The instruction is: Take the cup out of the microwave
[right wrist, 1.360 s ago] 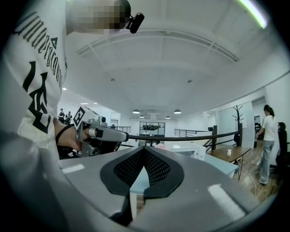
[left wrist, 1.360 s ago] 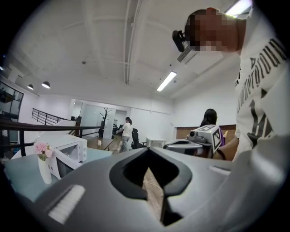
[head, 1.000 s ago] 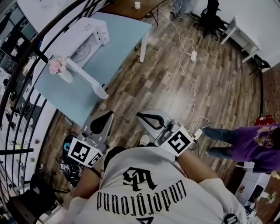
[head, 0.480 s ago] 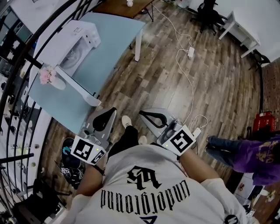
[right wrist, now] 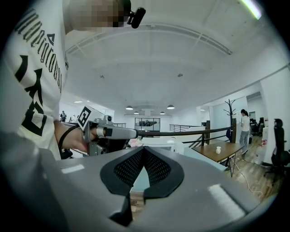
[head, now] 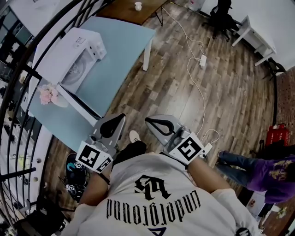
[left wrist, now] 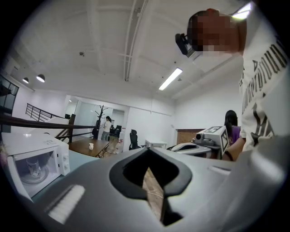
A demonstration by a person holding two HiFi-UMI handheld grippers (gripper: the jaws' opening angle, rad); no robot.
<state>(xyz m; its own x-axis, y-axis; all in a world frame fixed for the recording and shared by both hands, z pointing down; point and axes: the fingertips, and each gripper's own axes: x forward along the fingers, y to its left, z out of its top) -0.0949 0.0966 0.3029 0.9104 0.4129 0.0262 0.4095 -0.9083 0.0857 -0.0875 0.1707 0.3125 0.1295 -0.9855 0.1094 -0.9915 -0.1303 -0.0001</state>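
Note:
The white microwave (head: 76,46) stands on a light blue table (head: 120,50) with its door (head: 78,103) swung open toward me. In the left gripper view a clear glass cup (left wrist: 32,168) sits inside the microwave (left wrist: 27,149) on its turntable. My left gripper (head: 115,120) and right gripper (head: 150,121) are held side by side over the wooden floor, just short of the table's near corner. Both are shut and hold nothing. The left gripper (left wrist: 147,153) points past the microwave's right side. The right gripper (right wrist: 142,149) looks toward the table.
A pink flower bunch (head: 48,94) lies beside the open door. A black railing (head: 27,69) curves along the left. A cable and power strip (head: 203,60) lie on the floor. A brown table with a small white cup (head: 138,5) stands farther back. A person in purple (head: 272,173) stands at right.
I have walked toward the blue table: the microwave and its open door now lie closer to both grippers. Both grippers stay shut and side by side.

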